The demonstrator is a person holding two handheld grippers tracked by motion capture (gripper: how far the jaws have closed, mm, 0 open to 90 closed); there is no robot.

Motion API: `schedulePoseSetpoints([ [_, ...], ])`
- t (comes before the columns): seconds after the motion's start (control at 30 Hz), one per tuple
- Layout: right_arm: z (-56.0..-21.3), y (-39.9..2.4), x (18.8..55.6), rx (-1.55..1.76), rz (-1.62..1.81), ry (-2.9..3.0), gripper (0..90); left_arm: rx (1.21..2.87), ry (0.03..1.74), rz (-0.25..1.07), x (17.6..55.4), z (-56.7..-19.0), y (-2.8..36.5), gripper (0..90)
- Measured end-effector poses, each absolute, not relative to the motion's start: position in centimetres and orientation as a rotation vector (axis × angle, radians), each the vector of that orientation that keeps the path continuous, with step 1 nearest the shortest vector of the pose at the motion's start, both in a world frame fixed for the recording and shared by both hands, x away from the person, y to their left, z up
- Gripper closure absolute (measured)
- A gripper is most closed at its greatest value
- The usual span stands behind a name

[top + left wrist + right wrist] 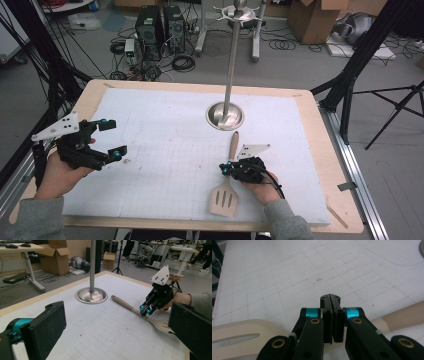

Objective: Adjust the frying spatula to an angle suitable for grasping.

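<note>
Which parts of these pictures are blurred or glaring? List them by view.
High view: even light, soft overall, a bright glint on the metal stand base. Left gripper view: the near black jaws are blurred, while the spatula and right gripper are sharper. Right gripper view: shut pads fairly crisp; the white mat is washed out toward the top.

left gripper (pixel 107 139): near the table's left edge, held in the left hand (pixel 57 175), jaws wide apart
right gripper (pixel 226 170): near the table's front edge, low, jaws pressed together
right hand (pixel 262 190): behind it, sleeve at the front edge
</note>
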State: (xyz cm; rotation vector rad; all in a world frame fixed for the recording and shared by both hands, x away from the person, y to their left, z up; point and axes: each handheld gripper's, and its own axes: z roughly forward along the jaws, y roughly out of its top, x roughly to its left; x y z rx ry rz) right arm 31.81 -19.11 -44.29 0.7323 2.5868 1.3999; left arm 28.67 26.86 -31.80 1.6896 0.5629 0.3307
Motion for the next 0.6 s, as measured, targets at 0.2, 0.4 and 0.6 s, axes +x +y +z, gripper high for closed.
schedulePoseSetpoints([
  [0.2,-44.5,-18.8,31.8,0.766,1.373,2.587,89.3,1.688,0.564,0.331,28.7,-31.8,27.0,2.2],
  [0.4,-44.8,-18.3,31.7,0.747,1.297,2.632,89.3,1.686,0.567,0.331,28.7,-31.8,27.1,2.1],
  [0.6,-44.7,-17.9,31.5,0.72,1.208,2.664,89.9,1.686,0.57,0.328,28.7,-31.8,27.0,2.2],
])
